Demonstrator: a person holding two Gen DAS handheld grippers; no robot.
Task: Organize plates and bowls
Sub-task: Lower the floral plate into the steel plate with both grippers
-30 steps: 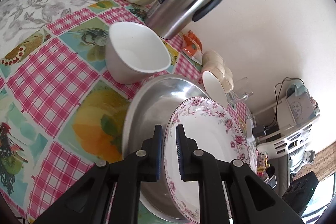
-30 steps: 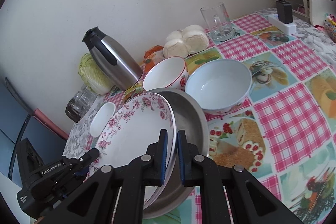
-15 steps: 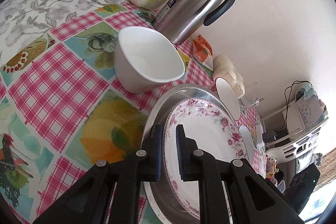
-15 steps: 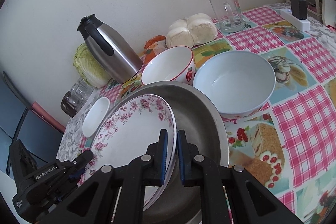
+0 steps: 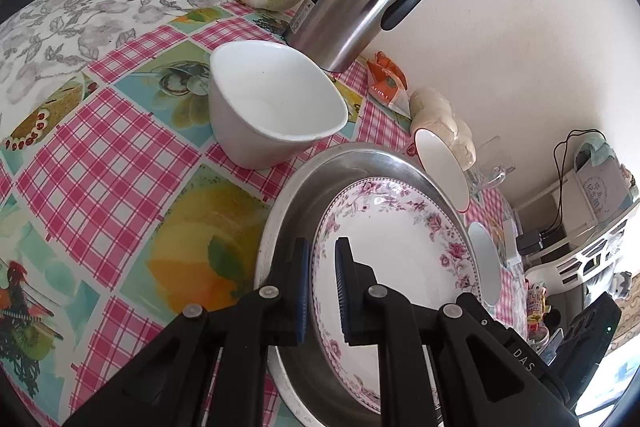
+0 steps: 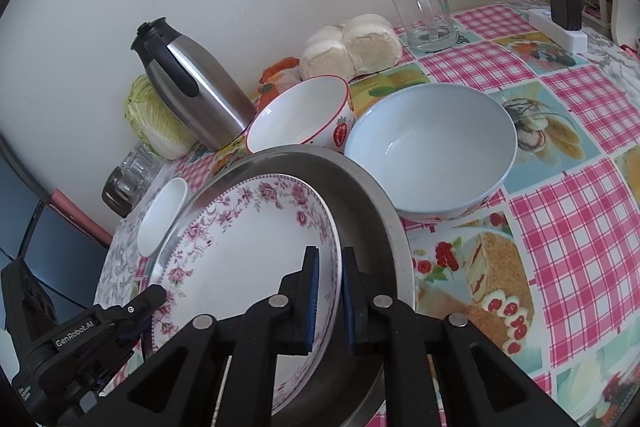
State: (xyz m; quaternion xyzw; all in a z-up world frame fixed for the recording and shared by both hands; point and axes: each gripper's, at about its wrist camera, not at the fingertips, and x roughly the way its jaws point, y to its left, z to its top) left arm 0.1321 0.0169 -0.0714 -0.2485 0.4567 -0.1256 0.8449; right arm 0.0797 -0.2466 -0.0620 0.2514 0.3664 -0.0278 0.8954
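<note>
**Plate being set into the metal basin, held at both rims**

Floral-rimmed white ceramic plate (image 6: 248, 251) sits tilted inside the round stainless-steel basin (image 6: 376, 211) on the checked tablecloth (image 6: 576, 227). The left gripper (image 5: 322, 287) is clamped on one rim and the right gripper (image 6: 330, 293) on the opposite rim, pads pressing the edge. Judged step: lowering the plate to rest. The next move calls for settling it flat, then parting both jaws without dragging it. The plate's face points up and toward the wall; being round, it has no long axis. A pale blue bowl (image 6: 432, 147) and a strawberry-print bowl (image 6: 300, 115) stand just beside the basin.
</note>
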